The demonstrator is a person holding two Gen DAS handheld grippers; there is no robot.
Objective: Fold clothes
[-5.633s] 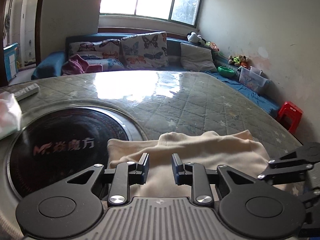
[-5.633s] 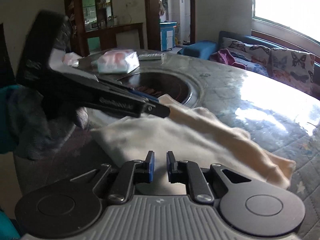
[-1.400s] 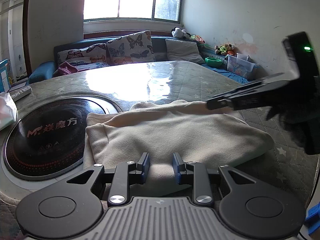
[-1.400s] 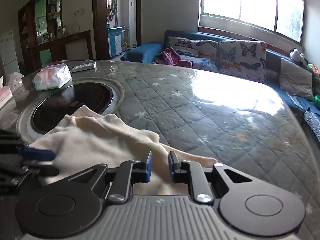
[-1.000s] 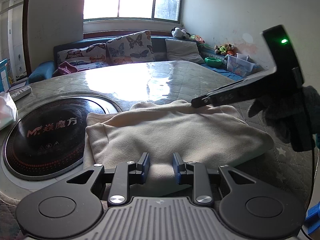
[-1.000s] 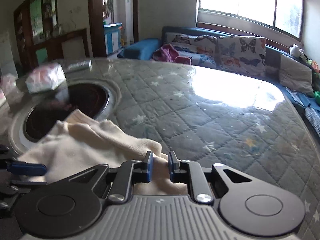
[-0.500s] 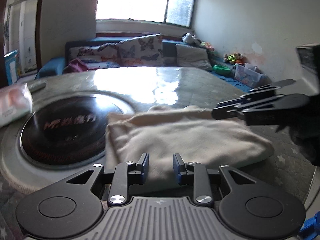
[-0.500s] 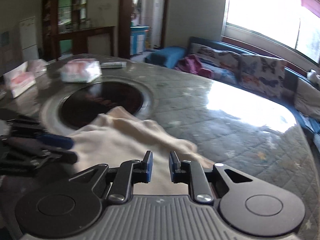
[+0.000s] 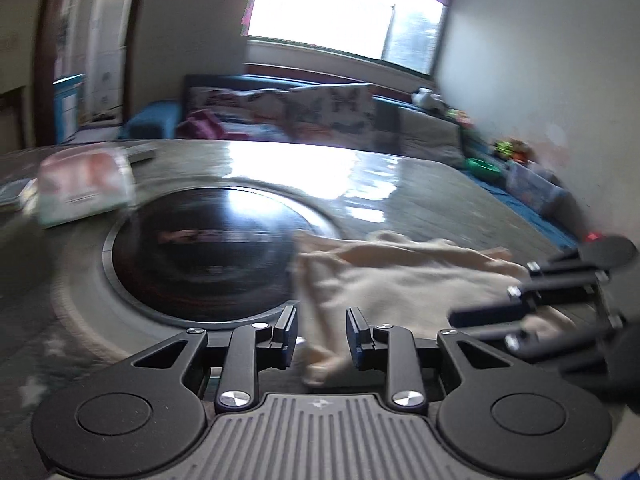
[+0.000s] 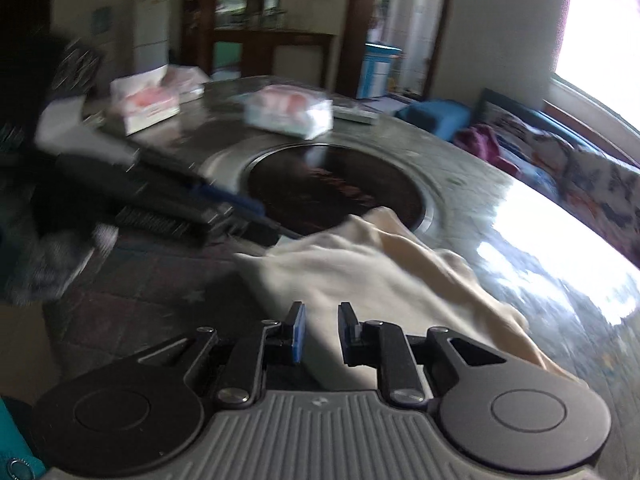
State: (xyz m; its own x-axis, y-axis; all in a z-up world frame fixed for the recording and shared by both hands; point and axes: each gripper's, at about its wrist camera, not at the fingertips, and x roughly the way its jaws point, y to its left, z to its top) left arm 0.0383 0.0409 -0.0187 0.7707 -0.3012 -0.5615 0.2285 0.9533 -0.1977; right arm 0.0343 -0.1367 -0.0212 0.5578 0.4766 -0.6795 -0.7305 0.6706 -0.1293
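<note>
cream garment (image 9: pixel 404 280) lies folded on the table (image 9: pixel 420 184), just right of the black burner disc (image 9: pixel 208 248). left gripper (image 9: pixel 322 334) and right gripper (image 10: pixel 319 333) jaws apart, gripping nothing, cloth beneath.

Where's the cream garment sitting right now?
The cream garment lies crumpled on the quilted table, just right of the round black cooktop in the left wrist view; one edge overlaps the cooktop's rim.

My left claw (image 9: pixel 322 334) is matte black: two disc-shaped hubs, silver screws on its linkage arms, a ribbed grey housing, blue-edged pads (image 9: pixel 353 330). My right claw (image 10: pixel 320 334) matches; a teal sleeve (image 10: pixel 12 446) shows near left.
</note>
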